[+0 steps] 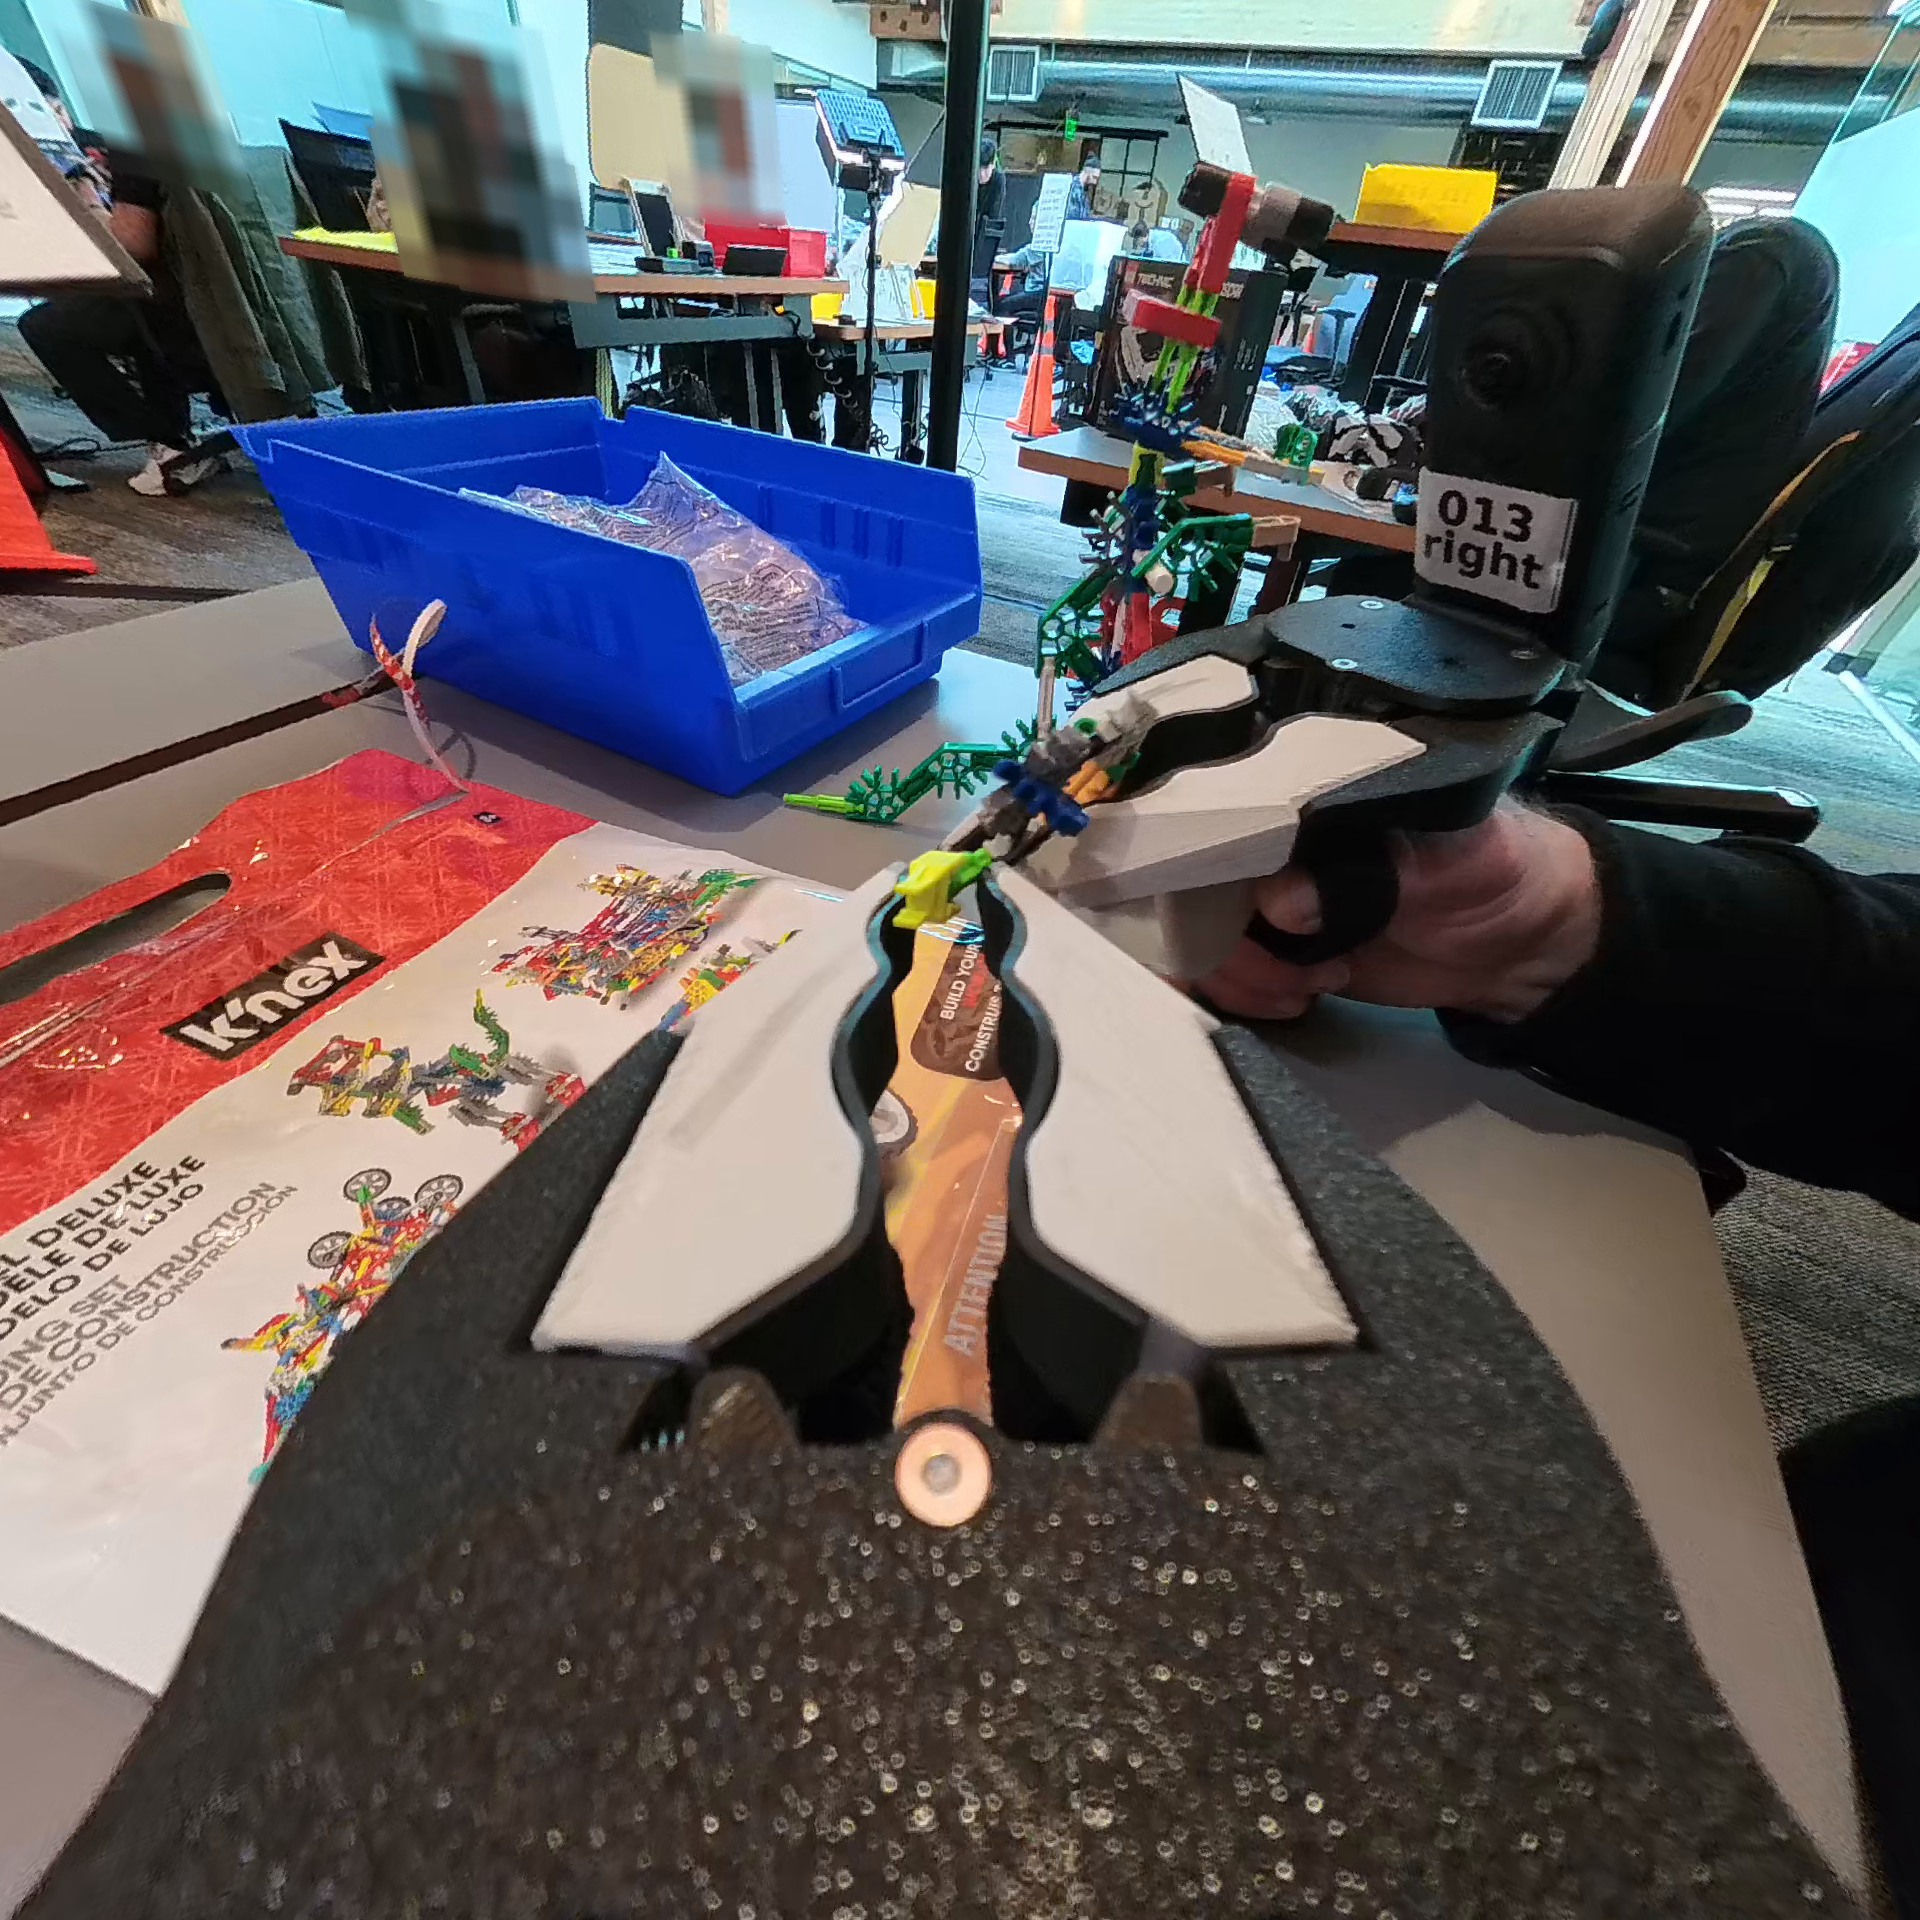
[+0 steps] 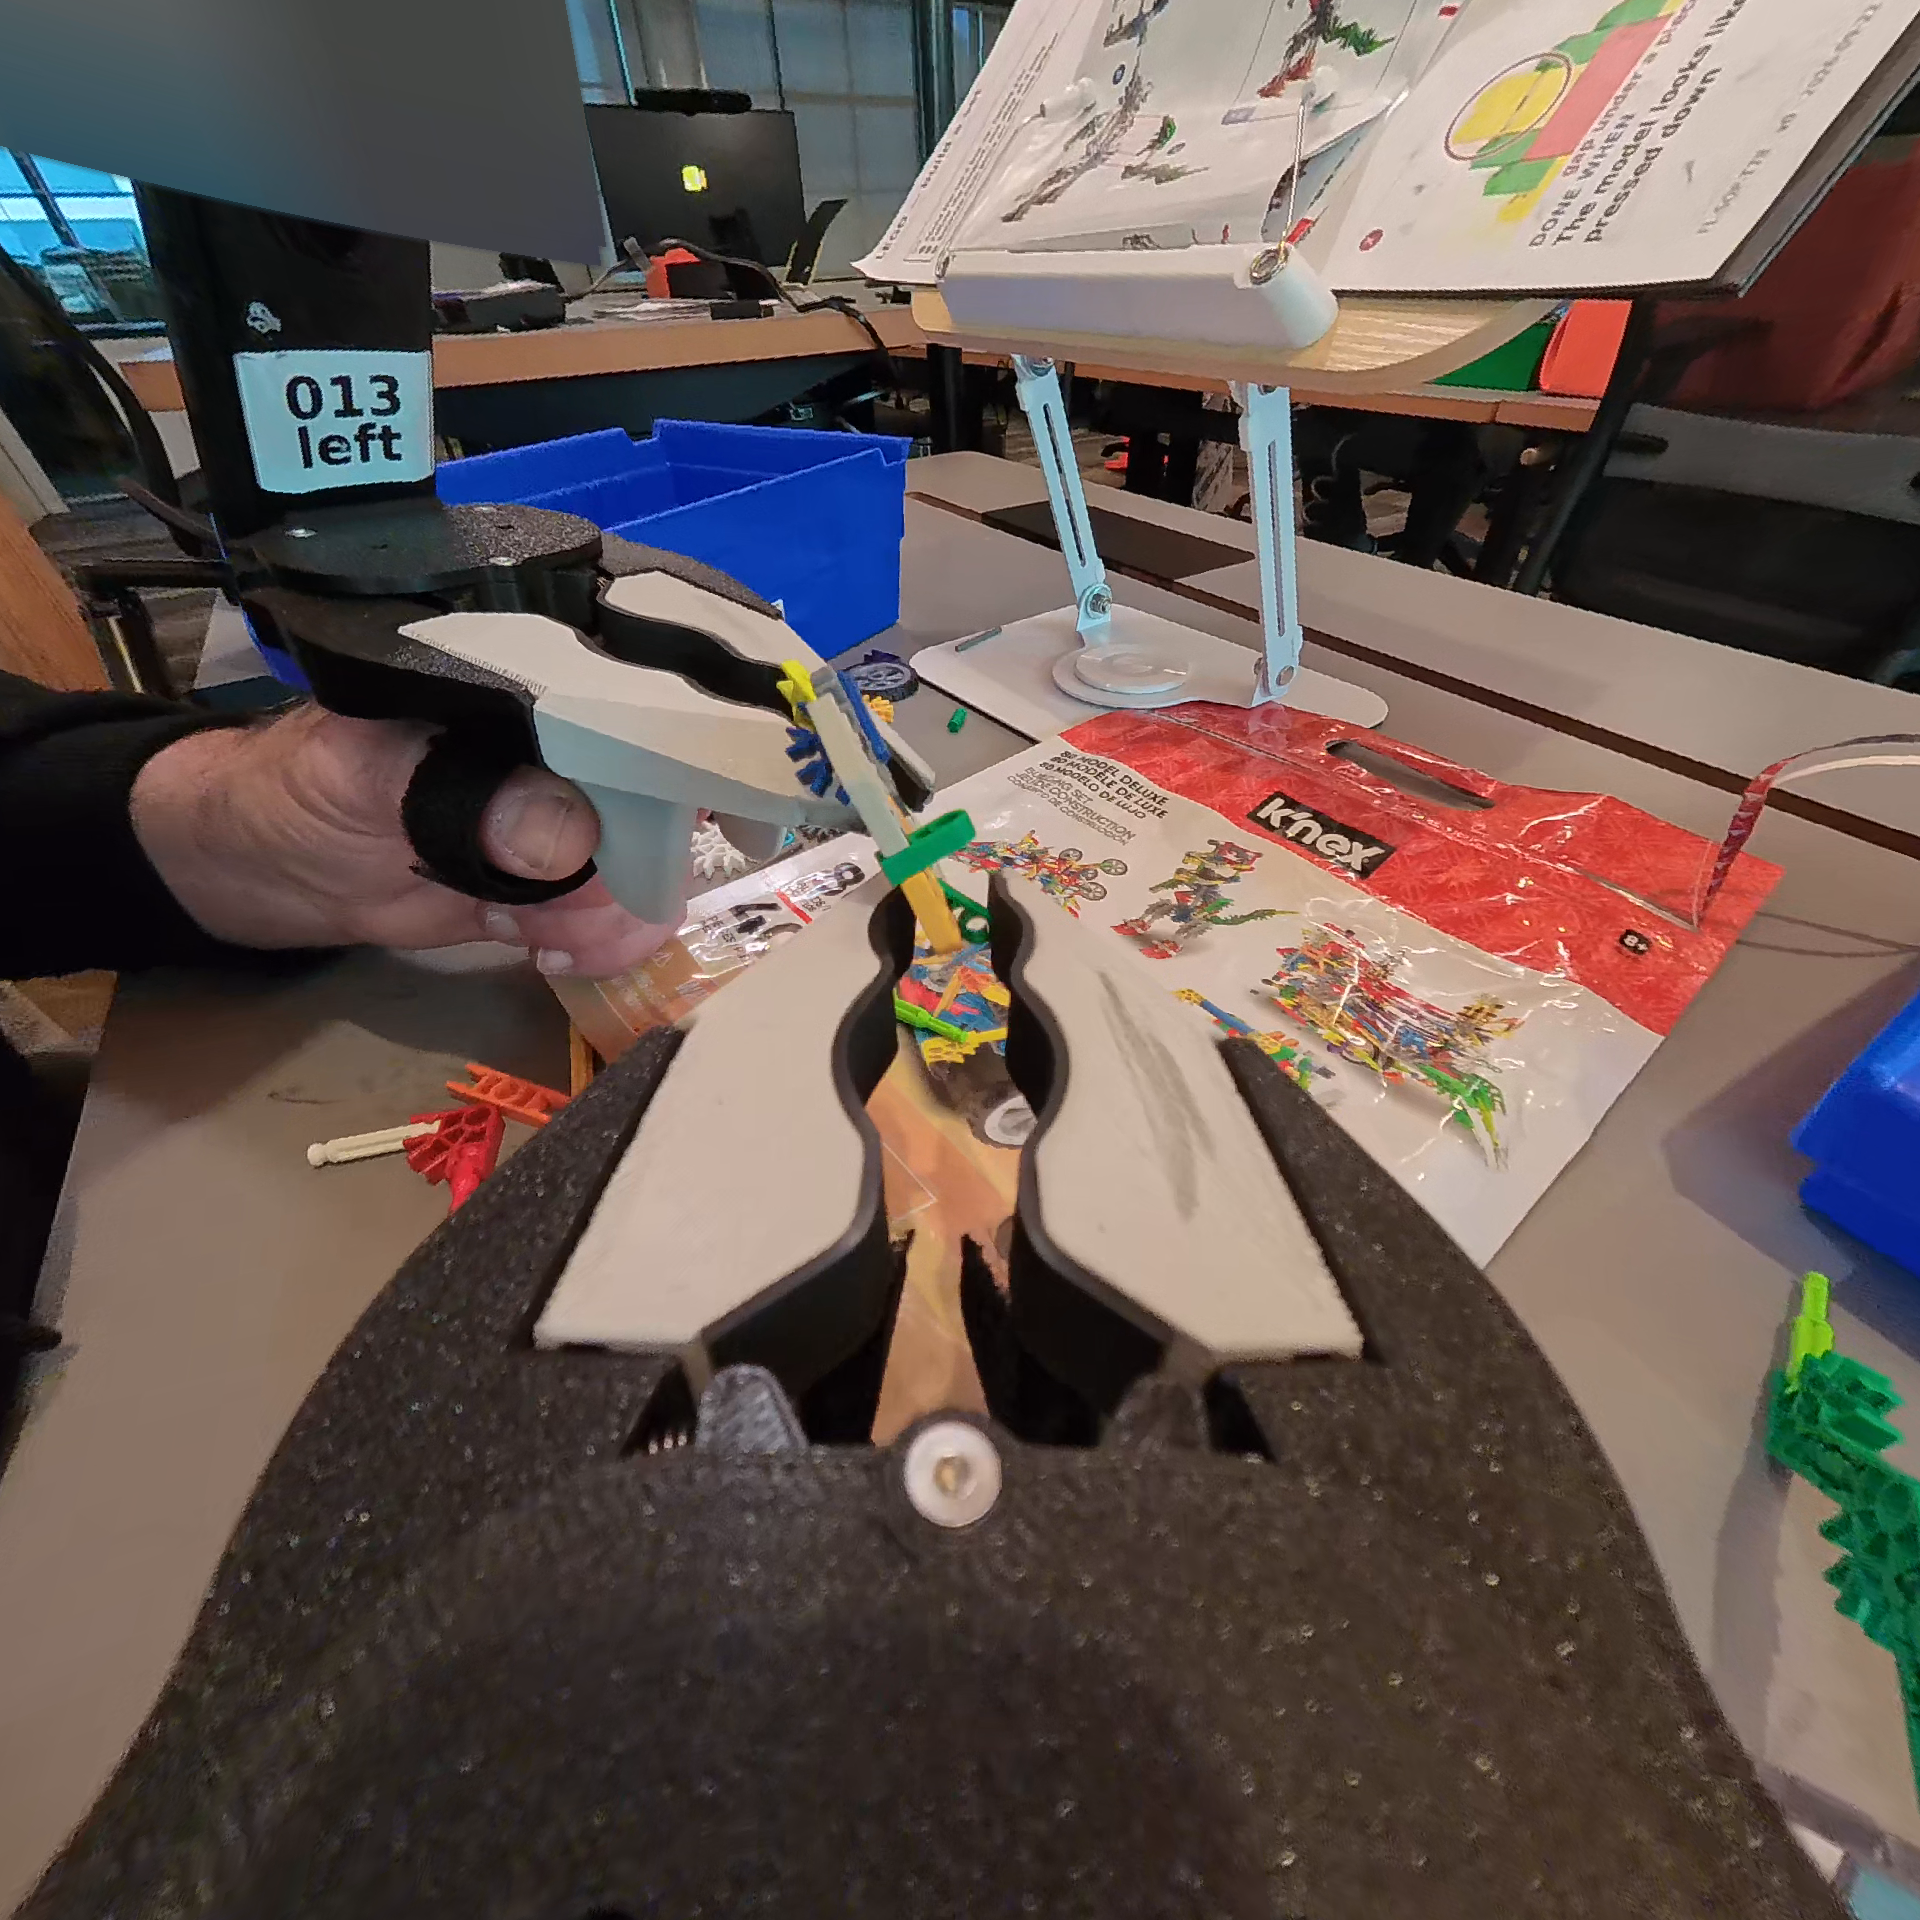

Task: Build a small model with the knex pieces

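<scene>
Both grippers meet tip to tip above the grey table (image 1: 1538, 1299), on one small assembly of rods and connectors. My left gripper (image 1: 940, 894) is shut on its yellow-green connector (image 1: 928, 883). My right gripper (image 2: 940, 899) is shut on a yellow rod (image 2: 928, 909) that carries a green clip (image 2: 925, 840). The assembly's blue snowflake connector (image 1: 1039, 800) and grey pieces lie between the right gripper's fingers (image 1: 1174, 821) in the left wrist view. In the right wrist view the same blue connector (image 2: 808, 758) shows against the left gripper's fingers (image 2: 665, 727). A hand holds each gripper.
A red and white toy bag (image 2: 1351, 883) lies flat under the grippers. A blue bin (image 1: 582, 582) holds a clear bag of parts. An instruction booklet sits on a white stand (image 2: 1143, 301). Loose red and orange pieces (image 2: 468, 1132) and green pieces (image 2: 1839, 1455) lie on the table. Only a small space, under 4 cm, lies between the two pairs of fingers.
</scene>
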{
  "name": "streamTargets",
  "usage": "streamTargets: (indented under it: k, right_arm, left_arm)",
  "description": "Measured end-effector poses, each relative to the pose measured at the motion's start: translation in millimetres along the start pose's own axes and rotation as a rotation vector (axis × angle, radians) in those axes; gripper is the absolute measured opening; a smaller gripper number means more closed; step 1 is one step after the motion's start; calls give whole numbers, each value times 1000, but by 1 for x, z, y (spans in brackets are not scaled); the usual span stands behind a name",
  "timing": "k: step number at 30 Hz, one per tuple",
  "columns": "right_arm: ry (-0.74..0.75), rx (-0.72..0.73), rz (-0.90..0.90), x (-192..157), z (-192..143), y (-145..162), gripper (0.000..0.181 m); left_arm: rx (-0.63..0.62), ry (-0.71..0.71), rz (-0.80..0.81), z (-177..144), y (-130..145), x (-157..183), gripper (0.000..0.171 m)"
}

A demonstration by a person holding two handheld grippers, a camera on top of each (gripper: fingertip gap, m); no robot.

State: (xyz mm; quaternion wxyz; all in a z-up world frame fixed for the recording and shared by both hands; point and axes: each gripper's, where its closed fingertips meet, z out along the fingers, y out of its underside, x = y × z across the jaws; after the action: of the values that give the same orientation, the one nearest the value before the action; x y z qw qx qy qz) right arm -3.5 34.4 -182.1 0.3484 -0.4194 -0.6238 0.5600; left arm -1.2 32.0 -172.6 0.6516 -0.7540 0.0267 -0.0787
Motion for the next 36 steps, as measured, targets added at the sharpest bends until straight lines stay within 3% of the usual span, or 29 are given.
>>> streamTargets:
  k: [10, 25, 36]
  right_arm:
    - [-7, 7, 26, 2, 0, -2, 9]
    - [38, -6, 152, 16, -1, 1, 9]
    - [4, -33, 152, 7, 1, 4, 9]
  left_arm:
    - [-20, -12, -5, 2, 7, -4, 3]
    - [8, 6, -42, 0, 1, -14, 19]
    - [42, 60, -26, 0, -4, -10, 27]
